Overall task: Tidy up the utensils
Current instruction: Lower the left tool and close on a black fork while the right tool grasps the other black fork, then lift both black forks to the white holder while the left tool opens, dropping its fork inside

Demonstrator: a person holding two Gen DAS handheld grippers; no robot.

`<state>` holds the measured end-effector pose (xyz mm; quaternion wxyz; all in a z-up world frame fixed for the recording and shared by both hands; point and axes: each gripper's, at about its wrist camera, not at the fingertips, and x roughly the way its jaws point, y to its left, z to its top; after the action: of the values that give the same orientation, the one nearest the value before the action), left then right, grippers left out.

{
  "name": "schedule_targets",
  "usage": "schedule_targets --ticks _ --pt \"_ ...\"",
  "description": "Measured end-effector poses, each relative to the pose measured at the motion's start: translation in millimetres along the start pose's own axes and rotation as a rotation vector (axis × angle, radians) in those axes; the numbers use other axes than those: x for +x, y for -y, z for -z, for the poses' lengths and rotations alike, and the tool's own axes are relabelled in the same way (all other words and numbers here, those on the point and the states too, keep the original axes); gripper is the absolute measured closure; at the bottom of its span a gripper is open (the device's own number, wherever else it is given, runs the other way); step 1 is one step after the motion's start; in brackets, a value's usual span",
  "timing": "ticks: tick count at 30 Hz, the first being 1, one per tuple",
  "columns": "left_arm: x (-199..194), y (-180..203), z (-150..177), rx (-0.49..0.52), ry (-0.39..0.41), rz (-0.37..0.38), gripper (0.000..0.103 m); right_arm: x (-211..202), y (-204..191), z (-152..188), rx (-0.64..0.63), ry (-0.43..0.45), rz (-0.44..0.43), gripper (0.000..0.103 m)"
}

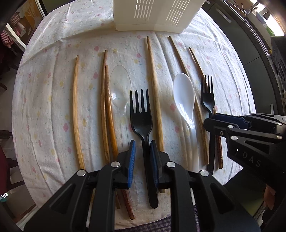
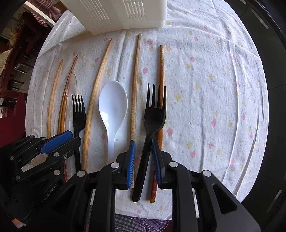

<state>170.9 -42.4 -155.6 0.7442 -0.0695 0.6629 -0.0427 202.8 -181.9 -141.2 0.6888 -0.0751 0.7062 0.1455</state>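
Utensils lie in a row on a flowered cloth. In the left wrist view my left gripper (image 1: 142,151) is open, its blue pads either side of the handle of a black fork (image 1: 141,121) without touching it. A clear spoon (image 1: 118,89), a white spoon (image 1: 184,98) and several wooden chopsticks (image 1: 76,110) lie alongside. In the right wrist view my right gripper (image 2: 143,155) is open around the handle of a second black fork (image 2: 153,114); the handle leans against the right pad (image 2: 156,160). The white spoon (image 2: 112,105) lies to its left.
A white slotted utensil basket (image 1: 152,16) stands at the far side of the cloth and also shows in the right wrist view (image 2: 121,14). The cloth's right side (image 2: 214,89) holds no utensils. Dark cabinets lie to the right of the table.
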Motion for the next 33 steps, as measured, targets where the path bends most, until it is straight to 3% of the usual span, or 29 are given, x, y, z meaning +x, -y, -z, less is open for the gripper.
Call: schedule_targets --ticks 2,11,21,27,33 --pt "0.2 2.7 0.5 0.003 0.001 -0.002 0.086 5.5 -6.6 -6.8 -0.004 -0.011 0.006 0.093" --pt "-0.9 8.2 -1.6 0.020 -0.002 0.002 0.094 13.3 -5.2 -19.6 0.009 0.012 -0.064 0.093" --pt "2.0 39.4 -9.1 0.063 -0.031 -0.134 0.092 13.6 -6.6 -3.4 -0.012 0.027 -0.046 0.093" --pt "-2.4 46.7 -8.1 0.066 0.009 -0.127 0.095 8.3 8.2 6.3 -0.003 0.042 -0.073 0.093" --pt "-53.7 45.1 -0.9 0.085 0.152 -0.037 0.095 -7.4 26.5 16.7 0.010 0.092 -0.151 0.093"
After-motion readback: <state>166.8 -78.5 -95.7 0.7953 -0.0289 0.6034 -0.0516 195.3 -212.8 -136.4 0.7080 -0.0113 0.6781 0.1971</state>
